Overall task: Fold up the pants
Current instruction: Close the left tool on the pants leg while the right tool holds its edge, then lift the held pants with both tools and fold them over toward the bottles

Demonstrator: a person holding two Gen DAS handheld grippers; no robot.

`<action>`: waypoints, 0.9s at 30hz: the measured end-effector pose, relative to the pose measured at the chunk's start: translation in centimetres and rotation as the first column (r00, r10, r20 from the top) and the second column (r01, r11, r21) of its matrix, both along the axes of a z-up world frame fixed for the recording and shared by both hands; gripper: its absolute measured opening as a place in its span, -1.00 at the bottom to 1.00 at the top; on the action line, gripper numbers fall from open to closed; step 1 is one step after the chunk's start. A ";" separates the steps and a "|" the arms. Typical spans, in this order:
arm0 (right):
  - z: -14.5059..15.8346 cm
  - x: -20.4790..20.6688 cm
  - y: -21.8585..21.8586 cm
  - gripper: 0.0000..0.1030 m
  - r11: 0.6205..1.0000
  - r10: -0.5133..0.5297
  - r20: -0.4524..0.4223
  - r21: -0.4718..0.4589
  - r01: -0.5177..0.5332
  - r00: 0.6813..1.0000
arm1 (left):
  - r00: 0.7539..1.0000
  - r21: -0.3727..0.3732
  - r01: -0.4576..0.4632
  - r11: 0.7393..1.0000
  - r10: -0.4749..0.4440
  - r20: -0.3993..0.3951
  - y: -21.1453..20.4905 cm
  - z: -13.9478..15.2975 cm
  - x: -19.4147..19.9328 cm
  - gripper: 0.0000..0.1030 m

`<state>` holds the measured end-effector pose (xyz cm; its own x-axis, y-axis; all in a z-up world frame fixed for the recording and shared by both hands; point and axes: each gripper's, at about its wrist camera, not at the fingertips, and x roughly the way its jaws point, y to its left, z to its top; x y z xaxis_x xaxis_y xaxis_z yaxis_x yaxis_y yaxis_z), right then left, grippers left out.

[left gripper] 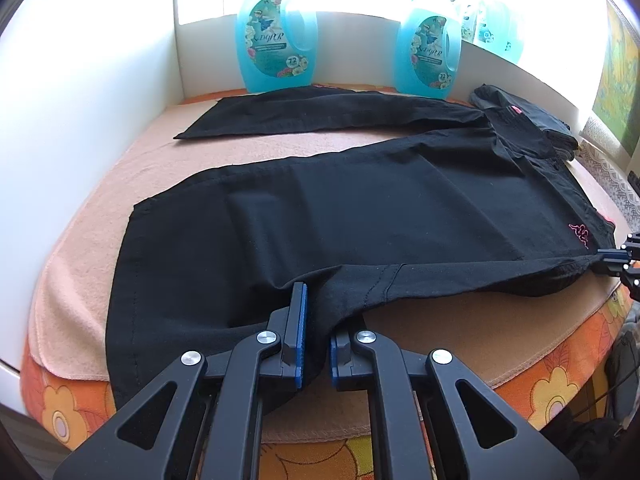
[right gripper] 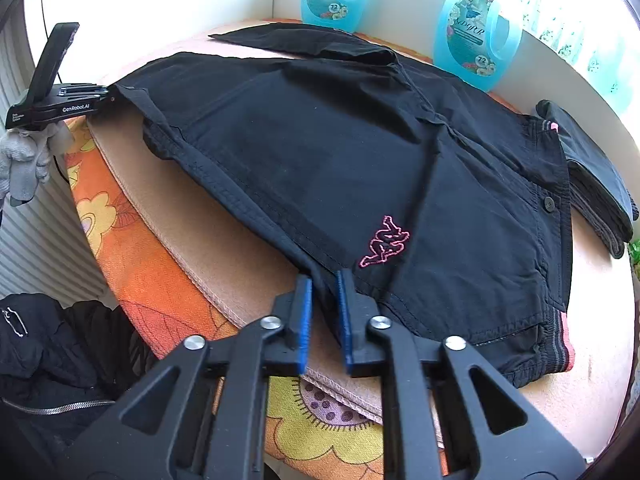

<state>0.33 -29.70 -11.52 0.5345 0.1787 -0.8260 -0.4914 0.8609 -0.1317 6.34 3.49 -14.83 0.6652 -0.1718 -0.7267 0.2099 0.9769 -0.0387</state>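
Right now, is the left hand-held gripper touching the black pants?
Touching. In the left wrist view, the left hand-held gripper has black pants fabric bunched between its blue pads.

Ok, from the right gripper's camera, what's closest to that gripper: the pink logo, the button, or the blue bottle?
1. Pink logo, just beyond the right gripper.
2. Black button, farther right by the waistband.
3. Blue bottle, standing at the back wall.

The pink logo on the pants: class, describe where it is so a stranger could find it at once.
Start from the black pants spread over the peach towel on the bed. Follow the near leg toward the waistband, close to where the right gripper pinches the side seam. There sits the pink outlined logo, the only stitched figure on the plain black fabric.
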 end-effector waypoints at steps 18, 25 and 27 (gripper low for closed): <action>7.4 2.1 1.3 -0.91 0.996 -0.084 0.274 0.028 0.079 0.958 | 0.995 -0.049 -0.001 0.999 0.006 0.102 1.1 3.4 0.5 -0.90; 9.2 3.6 1.5 -0.92 0.995 -0.102 0.329 0.052 0.090 0.939 | 0.988 -0.116 -0.005 0.993 0.023 0.151 1.7 5.6 1.6 -0.91; 9.8 3.9 1.4 -0.92 0.994 -0.109 0.349 0.056 0.096 0.931 | 0.985 -0.123 0.002 0.992 0.019 0.170 1.6 6.5 2.2 -0.92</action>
<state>4.24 -28.25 -1.68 0.8060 0.1349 -0.5763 -0.3287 0.9117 -0.2464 8.50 5.05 -8.38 0.7792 -0.2457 -0.5767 0.2150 0.9689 -0.1223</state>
